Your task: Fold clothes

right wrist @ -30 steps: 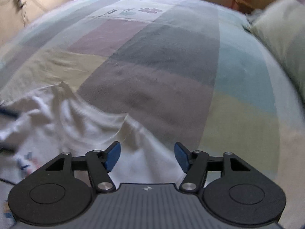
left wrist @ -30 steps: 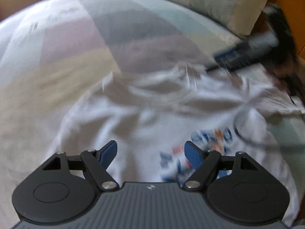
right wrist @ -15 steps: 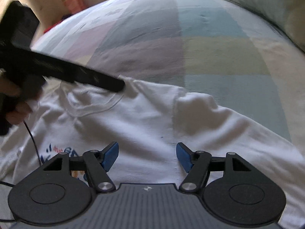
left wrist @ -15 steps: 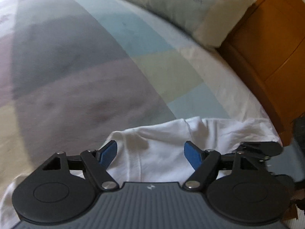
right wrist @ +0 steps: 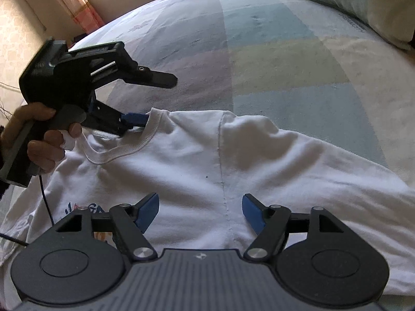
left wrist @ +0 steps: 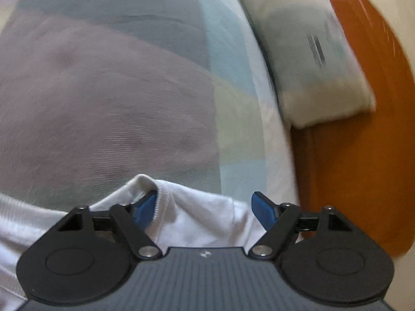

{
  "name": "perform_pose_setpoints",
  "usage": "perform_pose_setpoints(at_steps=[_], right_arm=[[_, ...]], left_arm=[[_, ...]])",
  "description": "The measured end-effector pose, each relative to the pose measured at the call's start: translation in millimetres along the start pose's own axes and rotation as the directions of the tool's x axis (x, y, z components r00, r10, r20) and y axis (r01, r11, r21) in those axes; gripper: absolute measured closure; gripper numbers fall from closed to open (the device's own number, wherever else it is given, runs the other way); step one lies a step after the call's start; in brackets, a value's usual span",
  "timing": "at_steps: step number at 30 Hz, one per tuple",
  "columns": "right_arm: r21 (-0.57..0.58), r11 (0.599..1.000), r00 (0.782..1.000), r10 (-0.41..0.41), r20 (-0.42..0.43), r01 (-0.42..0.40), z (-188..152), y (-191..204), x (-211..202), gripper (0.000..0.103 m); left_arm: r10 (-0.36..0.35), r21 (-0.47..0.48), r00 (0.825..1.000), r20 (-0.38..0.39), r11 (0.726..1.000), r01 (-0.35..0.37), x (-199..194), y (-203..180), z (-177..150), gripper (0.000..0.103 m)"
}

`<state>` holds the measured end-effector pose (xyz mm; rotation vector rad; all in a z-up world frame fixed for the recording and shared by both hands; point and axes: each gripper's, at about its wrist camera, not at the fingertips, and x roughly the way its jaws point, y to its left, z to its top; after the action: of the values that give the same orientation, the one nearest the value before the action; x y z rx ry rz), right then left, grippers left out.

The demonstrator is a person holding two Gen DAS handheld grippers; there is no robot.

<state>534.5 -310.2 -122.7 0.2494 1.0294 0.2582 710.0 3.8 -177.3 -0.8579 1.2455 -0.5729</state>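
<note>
1. While white T-shirt (right wrist: pixel 197 160) lies flat on patchwork bedspread (right wrist: pixel 272 59), L gripper (left wrist: pixel 204 207) jaws closing but wide, lower pad at collar (right wrist: pixel 145 140); nothing clamped.
2. R gripper (right wrist: pixel 199 211) just widened, empty, over shoulder seam (right wrist: pixel 221 155).

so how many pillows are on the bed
1 in view: a pale pillow at the head of the bed, against the wooden headboard, beyond the shirt. More may lie out of frame.
</note>
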Motion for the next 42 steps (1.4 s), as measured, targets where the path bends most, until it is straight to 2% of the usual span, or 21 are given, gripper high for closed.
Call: perform_pose_setpoints(at_steps=[3,5,6,7,8,10,13,14,16,20,27,30,32,34,35,38,41,42], right_arm=[[0.001,1.000,1.000,-0.002,0.004,0.002,2.6,-2.3,3.3,0.027],[0.007,1.000,1.000,-0.009,0.008,0.009,4.9,-3.4,5.5,0.027],[0.011,1.000,1.000,-0.013,0.010,0.013,6.1,-4.0,6.4,0.027],[0.015,1.000,1.000,-0.016,0.011,0.016,7.3,-4.4,7.2,0.027],[0.019,1.000,1.000,-0.018,0.011,0.018,8.2,-4.6,7.4,0.027],[0.025,0.999,1.000,-0.022,0.012,0.022,10.1,-4.9,7.8,0.027],[0.017,1.000,1.000,-0.020,0.014,0.019,9.9,-5.2,6.7,0.026],[0.013,1.000,1.000,-0.021,0.015,0.021,9.4,-5.3,6.3,0.026],[0.006,1.000,0.999,-0.030,0.014,0.030,7.4,-5.8,5.9,0.026],[0.012,0.999,0.999,-0.036,0.010,0.036,2.1,-6.9,5.6,0.025],[-0.005,0.999,0.999,-0.040,0.004,0.040,-0.5,-4.5,4.6,0.025],[-0.013,0.999,0.999,-0.040,0.002,0.040,-0.3,-3.7,4.4,0.025],[-0.017,0.999,0.999,-0.037,0.002,0.037,0.0,-2.4,3.9,0.024],[-0.021,0.999,0.999,-0.034,0.003,0.034,0.4,-0.5,3.6,0.023],[-0.023,0.999,0.999,-0.031,0.004,0.032,0.7,0.7,3.6,0.023],[-0.027,0.999,1.000,-0.026,0.010,0.026,1.7,3.5,3.5,0.022],[-0.026,0.999,1.000,-0.028,0.011,0.028,1.2,4.7,3.9,0.021],[-0.023,0.999,1.000,-0.029,0.009,0.029,1.0,4.4,4.5,0.021]], left_arm=[[-0.006,-0.091,1.000,-0.020,0.996,0.005,2.3,5.8,8.5,0.032],[0.027,-0.115,0.999,-0.025,0.993,-0.030,1.8,5.8,8.3,0.044],[0.071,-0.116,0.997,-0.028,0.990,-0.074,1.1,7.1,6.1,0.064],[0.120,-0.114,0.992,-0.031,0.986,-0.123,0.3,8.7,3.5,0.091],[0.169,-0.112,0.985,-0.033,0.979,-0.172,-0.4,10.2,1.0,0.095],[0.160,-0.129,0.987,-0.017,0.979,-0.161,-3.2,14.2,-2.0,0.096],[0.220,0.027,0.975,0.022,0.975,-0.221,-0.9,-9.8,-1.3,0.102],[0.218,0.062,0.975,0.042,0.973,-0.220,-0.2,-18.3,2.1,0.102],[0.197,0.086,0.979,0.053,0.976,-0.201,0.7,-30.2,10.9,0.102],[0.206,0.186,0.976,0.063,0.959,-0.215,-1.4,-45.0,3.8,0.102],[0.278,0.145,0.961,0.006,0.950,-0.276,-18.3,-16.1,-18.4,0.102],[0.255,0.132,0.967,-0.008,0.959,-0.251,-21.1,-14.3,-14.2,0.099],[0.223,0.129,0.975,0.009,0.966,-0.222,-22.9,-16.1,-9.9,0.090],[0.188,0.120,0.982,0.011,0.975,-0.188,-22.2,-16.5,-5.0,0.073],[0.186,0.115,0.982,0.012,0.976,-0.186,-21.2,-15.7,-3.2,0.071],[0.179,0.086,0.984,0.009,0.980,-0.179,-17.0,-11.7,4.0,0.071],[0.171,0.056,0.985,0.002,0.984,-0.170,-5.3,-10.8,11.7,0.077],[0.173,0.048,0.985,0.003,0.984,-0.173,-2.2,-10.9,13.1,0.087]])
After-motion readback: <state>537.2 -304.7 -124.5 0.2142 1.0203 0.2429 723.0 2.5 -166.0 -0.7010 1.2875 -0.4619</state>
